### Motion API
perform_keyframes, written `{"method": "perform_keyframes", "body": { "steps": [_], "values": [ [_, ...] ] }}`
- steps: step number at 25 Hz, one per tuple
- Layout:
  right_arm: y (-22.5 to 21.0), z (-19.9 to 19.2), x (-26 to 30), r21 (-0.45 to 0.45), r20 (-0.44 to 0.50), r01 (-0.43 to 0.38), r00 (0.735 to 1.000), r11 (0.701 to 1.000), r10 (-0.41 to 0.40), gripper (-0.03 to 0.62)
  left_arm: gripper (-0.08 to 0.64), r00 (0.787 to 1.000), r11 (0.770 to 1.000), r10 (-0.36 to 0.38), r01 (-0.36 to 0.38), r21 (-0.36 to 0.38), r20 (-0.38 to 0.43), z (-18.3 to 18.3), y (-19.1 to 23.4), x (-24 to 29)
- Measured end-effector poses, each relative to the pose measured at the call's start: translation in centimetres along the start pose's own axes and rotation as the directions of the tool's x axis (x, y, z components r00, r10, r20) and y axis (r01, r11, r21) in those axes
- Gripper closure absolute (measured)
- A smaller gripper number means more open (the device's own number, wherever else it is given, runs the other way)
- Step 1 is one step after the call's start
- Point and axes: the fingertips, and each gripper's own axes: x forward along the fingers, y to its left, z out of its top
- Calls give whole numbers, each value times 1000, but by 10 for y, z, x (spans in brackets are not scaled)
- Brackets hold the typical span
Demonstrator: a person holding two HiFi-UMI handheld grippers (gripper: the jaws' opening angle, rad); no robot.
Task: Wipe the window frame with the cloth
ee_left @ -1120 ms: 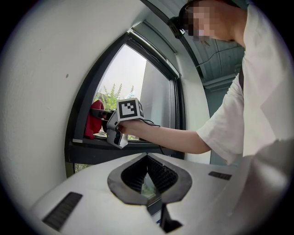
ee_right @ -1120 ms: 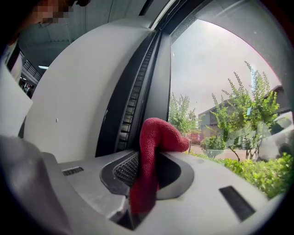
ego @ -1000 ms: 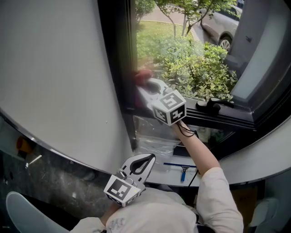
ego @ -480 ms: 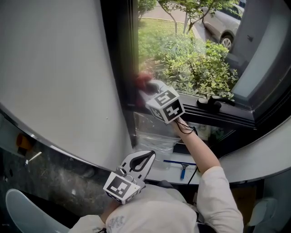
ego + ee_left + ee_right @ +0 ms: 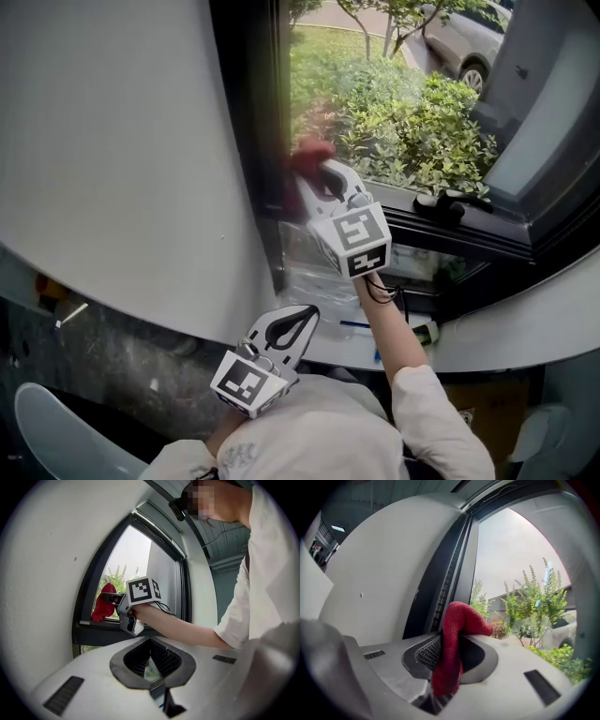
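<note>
Cloth (image 5: 461, 616): red, coarse-woven, folded over, by the dark window frame (image 5: 251, 122).
Right gripper (image 5: 451, 646): jaws pinching the cloth.
Left gripper (image 5: 150, 645): jaws pressed together, empty.

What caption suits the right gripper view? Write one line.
Right gripper clamps a red cloth beside the dark window frame, shrubs beyond.

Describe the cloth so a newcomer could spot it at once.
Start at the dark window frame, between the curved white wall and the green shrubs outside. Low on its upright, near the sill, the right hand-held gripper is shut on the cloth. It is the only red thing there, a small woven rag flopped over the jaws.
</note>
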Motion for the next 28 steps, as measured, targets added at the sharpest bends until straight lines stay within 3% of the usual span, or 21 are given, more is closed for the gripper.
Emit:
{"method": "perform_keyframes", "body": {
  "steps": [4,11,18,23,28],
  "values": [
    [-4,-13,-8,-4,-46,107,993,994,-107,511,552,999,1000,20,-20,-3,-29,1,6,0],
    [5,-43,4,-119,-192,165,964,979,-186,508,551,999,999,34,-34,-15,-41,-3,10,0],
    [6,-53,12,-172,-296,148,935,974,-194,508,551,998,999,50,-50,-14,-23,-2,16,-3],
    [8,-57,14,-217,-320,142,924,966,-208,508,551,1000,999,30,-30,-15,6,1,13,-2],
    [9,-57,14,-205,-329,131,924,970,-194,508,551,1000,1000,23,-23,-13,15,3,11,-1]
  ]
}}
